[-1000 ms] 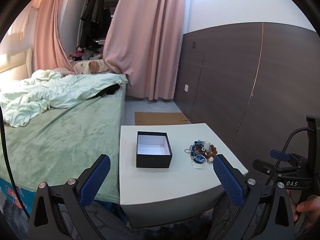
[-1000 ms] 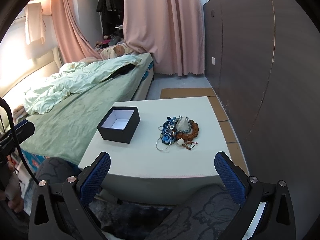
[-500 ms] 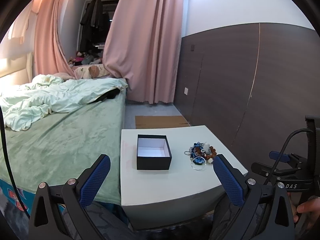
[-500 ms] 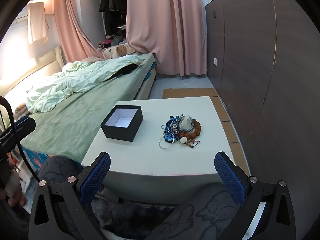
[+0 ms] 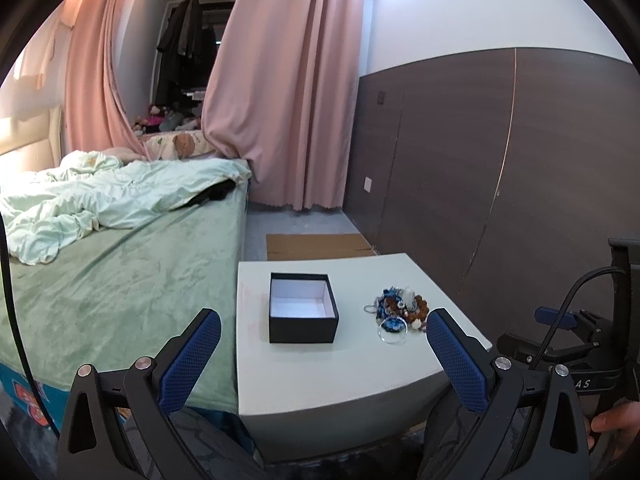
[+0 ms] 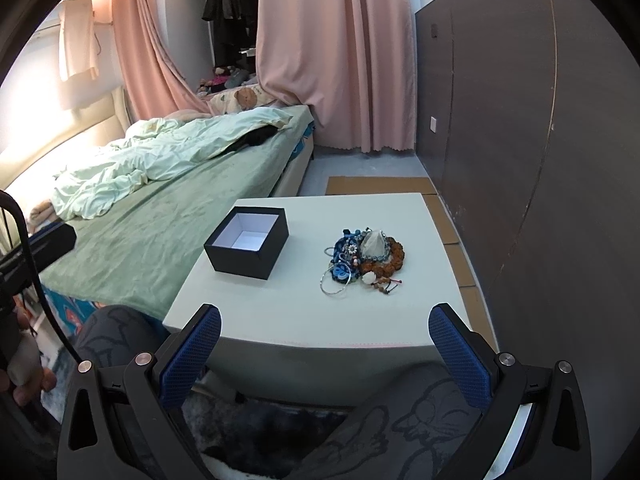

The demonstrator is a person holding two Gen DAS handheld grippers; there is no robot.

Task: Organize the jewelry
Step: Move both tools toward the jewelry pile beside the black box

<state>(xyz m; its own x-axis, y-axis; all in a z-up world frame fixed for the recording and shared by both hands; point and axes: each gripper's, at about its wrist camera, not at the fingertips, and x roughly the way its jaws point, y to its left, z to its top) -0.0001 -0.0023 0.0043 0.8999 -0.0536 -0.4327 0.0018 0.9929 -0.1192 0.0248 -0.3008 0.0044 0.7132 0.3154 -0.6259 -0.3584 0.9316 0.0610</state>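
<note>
**Jewelry heap waits ahead of the right fingers**

While nothing has yet gone into the box, the jewelry pile [image 6: 362,258] sits heaped on the right half of the desk [image 6: 304,316]: blue beaded pieces, a brown bead bracelet, a pale stone and a thin silver bangle lying at its near edge. Left of it, well apart, stands the open black box [image 6: 247,248], its white inside bare.

From the right gripper [image 6: 325,346] the pile lies almost straight ahead, a little right of centre, with the box off to the forward left. From the left gripper [image 5: 323,350] the box [image 5: 303,307] is straight ahead and the pile [image 5: 398,310] off to the right, close above the right finger in that view. By this layout the right hand looks the nearer and better lined up for a first pick, and the left better placed by the box. The heap has no clear long axis; the bangle at the front is probably the easiest piece to single out.

Both grippers hang short of the desk's near edge, fingers spread wide and holding nothing. Beyond the desk lie a bed [image 6: 168,216] with a green cover on the left, pink curtains and a dark panelled wall on the right.
</note>
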